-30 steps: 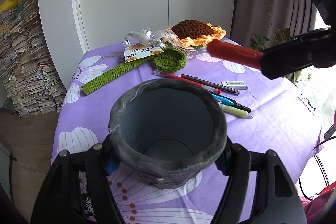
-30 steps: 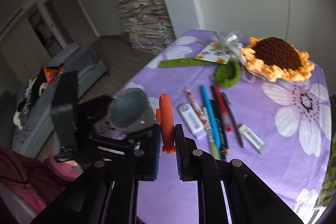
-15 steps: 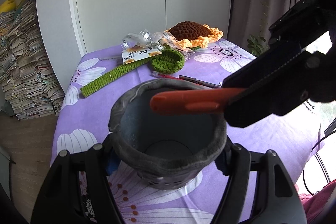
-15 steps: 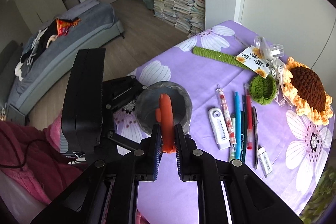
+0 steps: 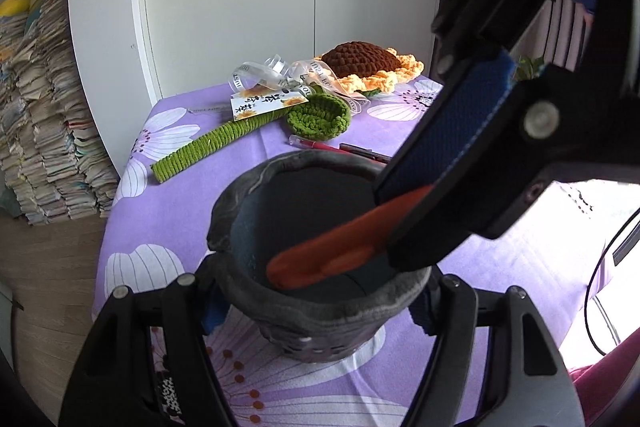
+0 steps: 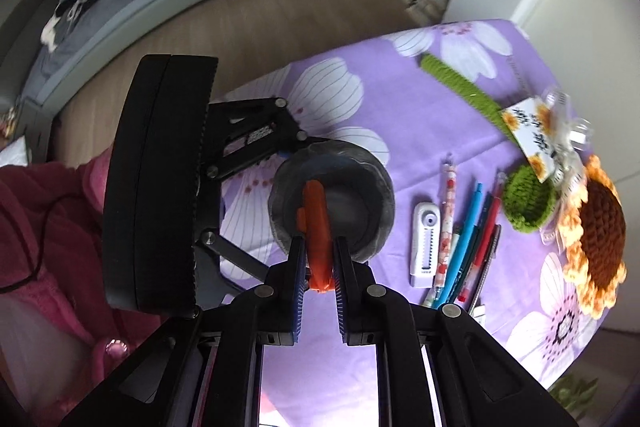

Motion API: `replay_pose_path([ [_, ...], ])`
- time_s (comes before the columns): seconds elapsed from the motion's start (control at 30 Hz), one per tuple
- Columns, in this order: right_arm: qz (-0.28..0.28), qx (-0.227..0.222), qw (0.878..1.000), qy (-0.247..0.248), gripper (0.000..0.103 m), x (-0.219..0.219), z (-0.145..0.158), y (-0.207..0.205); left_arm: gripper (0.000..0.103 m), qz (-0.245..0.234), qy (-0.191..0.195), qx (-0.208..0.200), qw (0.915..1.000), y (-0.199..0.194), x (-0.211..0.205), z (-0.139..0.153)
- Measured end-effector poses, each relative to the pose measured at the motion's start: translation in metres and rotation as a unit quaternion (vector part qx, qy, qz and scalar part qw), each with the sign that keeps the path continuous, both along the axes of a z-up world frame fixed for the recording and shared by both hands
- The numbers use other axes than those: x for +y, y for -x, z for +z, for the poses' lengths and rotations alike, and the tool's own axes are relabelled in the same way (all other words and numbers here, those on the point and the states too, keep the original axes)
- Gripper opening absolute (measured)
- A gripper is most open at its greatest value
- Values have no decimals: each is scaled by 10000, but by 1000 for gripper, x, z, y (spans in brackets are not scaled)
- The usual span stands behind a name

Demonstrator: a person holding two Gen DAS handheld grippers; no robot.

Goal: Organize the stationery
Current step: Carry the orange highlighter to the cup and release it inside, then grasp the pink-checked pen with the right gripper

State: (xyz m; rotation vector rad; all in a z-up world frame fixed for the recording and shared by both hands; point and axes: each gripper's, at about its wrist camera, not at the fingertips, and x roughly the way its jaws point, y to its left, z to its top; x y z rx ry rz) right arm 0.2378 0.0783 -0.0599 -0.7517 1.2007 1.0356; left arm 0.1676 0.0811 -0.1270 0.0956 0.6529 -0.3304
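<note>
My left gripper (image 5: 320,291) is shut on a grey felt pen holder (image 5: 256,211) that stands upright on the purple flowered tablecloth; the holder also shows in the right wrist view (image 6: 368,179). My right gripper (image 6: 318,247) is shut on an orange utility knife (image 6: 316,219), which also shows in the left wrist view (image 5: 332,255). The knife tilts down with its front end inside the holder's mouth. Several pens (image 6: 472,227) and a white correction tape (image 6: 426,243) lie on the cloth to the right of the holder.
A crochet sunflower (image 6: 600,227), a green crochet cup (image 6: 528,203), a green crochet stem (image 6: 460,87) and a ribboned tag (image 6: 536,135) lie at the table's far side. White cabinets (image 5: 240,27) stand behind. Stacked papers (image 5: 36,107) stand left of the table.
My right gripper has swung over the holder and tipped down. The orange knife went from above the rim to inside the holder's mouth. The left gripper has kept hold of the holder.
</note>
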Motion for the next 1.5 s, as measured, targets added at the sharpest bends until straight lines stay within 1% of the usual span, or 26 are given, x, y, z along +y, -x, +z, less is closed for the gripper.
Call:
replay_pose_path([
  [0.1, 120, 57, 9999, -34, 14, 4, -1, -5, 69, -7, 4, -26, 10000, 1, 0, 0],
  [0.2, 212, 41, 9993, -292, 14, -1, -6, -5, 69, -34, -85, -35, 10000, 1, -3, 0],
  [0.37, -2, 126, 9980, -621, 14, -10, -13, -9, 69, -21, -164, -65, 9998, 3, -6, 0],
  [0.47, -202, 16, 9939, -1080, 14, -29, 1, -8, 69, -4, -134, -56, 9999, 3, -4, 0],
  [0.57, -602, -171, 9838, -1681, 14, -62, 19, -10, 69, 13, -182, -71, 9998, 3, -6, 0],
  [0.6, -835, -359, 9796, -1792, 15, -74, 21, -12, 69, 15, -196, -76, 9998, 3, -6, 0],
  [0.63, -1120, -645, 9760, -1752, 15, -84, 20, -13, 69, 19, -210, -79, 9997, 4, -7, 0],
  [0.67, -1425, -959, 9730, -1539, 15, -94, 14, -14, 69, 23, -215, -82, 9997, 4, -7, 0],
  [0.7, -1707, -1141, 9709, -1231, 15, -103, 1, -16, 69, 27, -216, -87, 9997, 4, -7, 0],
  [0.73, -1902, -1142, 9702, -978, 15, -109, -12, -18, 70, 36, -221, -87, 9997, 4, -7, -1],
  [0.77, -2046, -1051, 9701, -775, 15, -116, -28, -19, 70, 45, -219, -87, 9997, 3, -6, -1],
  [0.87, -2317, -868, 9679, -449, 15, -133, -64, -19, 70, 64, -210, -84, 9997, 3, -5, -1],
  [0.93, -2419, -845, 9656, -447, 15, -142, -76, -16, 70, 67, -216, -75, 9997, 2, -5, -1],
  [1.03, -2498, -809, 9626, -661, 15, -147, -77, -18, 70, 67, -217, -69, 9997, 2, -5, -1],
  [1.13, -2461, -775, 9615, -945, 15, -140, -67, -35, 70, 68, -239, -95, 9996, 3, -6, -1],
  [1.2, -2285, -845, 9644, -1026, 15, -124, -61, -45, 70, 73, -238, -86, 9997, 3, -5, -1],
  [1.3, -1845, -993, 9740, -866, 15, -89, -65, -59, 70, 84, -236, -62, 9997, 2, -5, 0],
  [1.43, -1502, -846, 9823, -736, 15, -47, -74, -85, 70, 94, -249, -58, 9996, 3, -6, 0],
  [1.5, -1353, -863, 9851, -617, 15, -32, -80, -92, 70, 100, -234, -47, 9997, 3, -5, 0],
])
